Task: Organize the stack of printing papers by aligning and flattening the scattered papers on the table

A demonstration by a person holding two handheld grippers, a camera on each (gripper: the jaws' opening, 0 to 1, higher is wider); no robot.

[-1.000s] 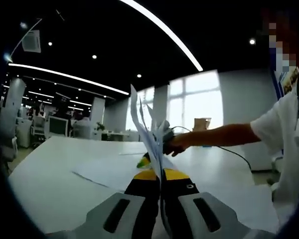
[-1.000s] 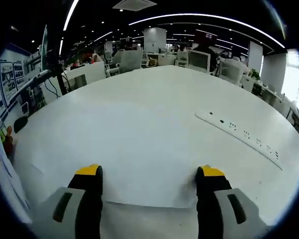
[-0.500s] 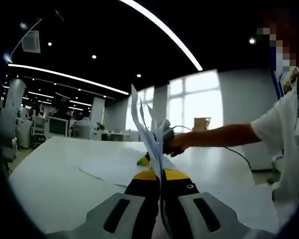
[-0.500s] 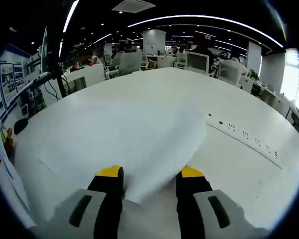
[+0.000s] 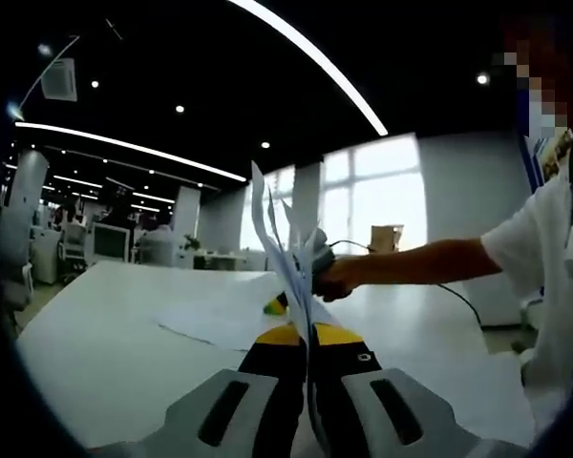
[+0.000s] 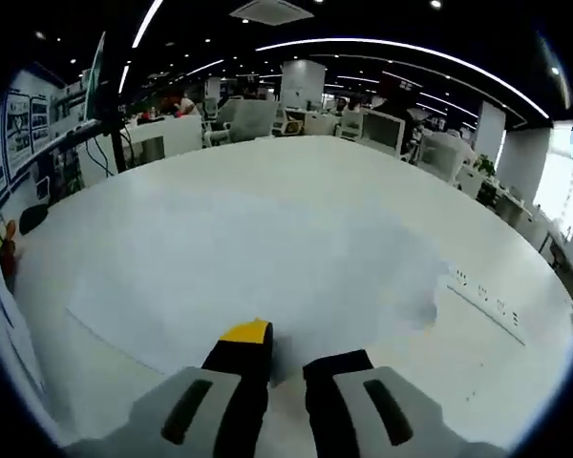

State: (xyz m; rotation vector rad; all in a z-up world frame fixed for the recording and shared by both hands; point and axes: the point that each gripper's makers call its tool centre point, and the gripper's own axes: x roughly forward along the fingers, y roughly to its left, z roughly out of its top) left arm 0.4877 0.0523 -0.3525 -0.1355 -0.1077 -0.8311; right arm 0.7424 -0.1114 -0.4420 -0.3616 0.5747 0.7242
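In my left gripper view, my left gripper (image 5: 306, 336) has its jaws pressed together on a sheaf (image 5: 285, 250) of white papers. The sheets stand on edge between the yellow tips and fan out upward from them, leaning a little to the left. Beyond the sheaf lies the white table (image 5: 95, 353), and on it, just past the sheaf's left side, a single sheet (image 5: 224, 315) lies mostly flat with its far edge lifted a bit. Right behind the sheaf I see the person's hand (image 5: 332, 279) wrapped round the handle of the other gripper, whose yellow tip peeks out at the sheaf's lower left edge; the bare forearm runs off to the right to a white sleeve (image 5: 535, 239). A cable trails from that hand down toward the table. Far behind the sheaf are bright windows and desks with monitors.

In my right gripper view, my right gripper (image 6: 286, 348) has its jaws nearly together, pinching the near edge of a large white sheet (image 6: 267, 258). This sheet spreads away from the gripper across the table (image 6: 516, 382), bulging slightly in the middle. To the right of the sheet a white power strip (image 6: 487, 305) lies on the table, its near end touching or tucked under the sheet's edge. At the sheet's far left the other papers (image 6: 5, 334) stand upright.
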